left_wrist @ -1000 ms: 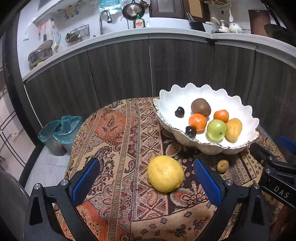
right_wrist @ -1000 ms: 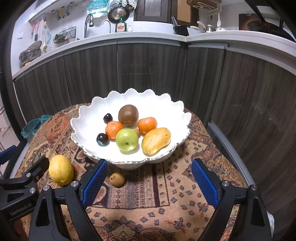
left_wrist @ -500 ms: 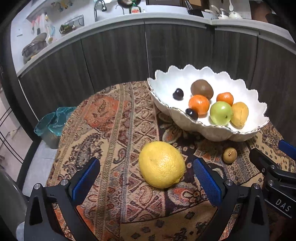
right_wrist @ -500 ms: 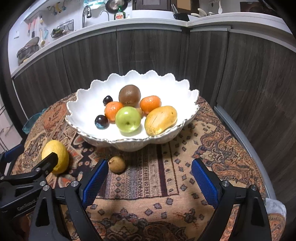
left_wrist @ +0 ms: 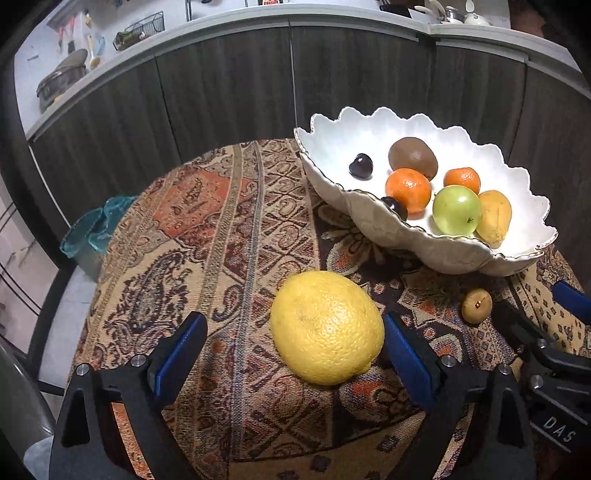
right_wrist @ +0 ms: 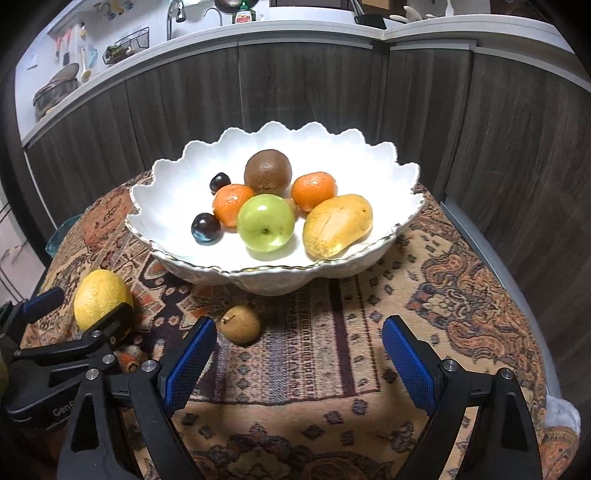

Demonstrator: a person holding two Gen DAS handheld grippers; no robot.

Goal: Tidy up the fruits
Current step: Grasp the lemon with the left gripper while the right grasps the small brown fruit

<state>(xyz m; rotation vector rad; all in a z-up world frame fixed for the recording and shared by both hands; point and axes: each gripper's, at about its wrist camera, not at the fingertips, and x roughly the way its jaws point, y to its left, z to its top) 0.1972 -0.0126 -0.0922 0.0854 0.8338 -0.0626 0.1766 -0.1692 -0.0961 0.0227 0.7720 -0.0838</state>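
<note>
Glossy white ceramic bowl (right_wrist: 391,177) with gilt rim is sitting on a woven, matt patterned tablecloth (right_wrist: 461,295); dimpled yellow citrus (left_wrist: 327,326) is showing rough peel; green apple (right_wrist: 266,222) is gleaming smooth.

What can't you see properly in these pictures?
- Dark plum, left wrist view: mostly hidden behind the white bowl rim.
- Big yellow citrus, right wrist view: lower part covered by the left hand-held gripper.
- Bottle label on the counter, right wrist view: too small to read.
</note>
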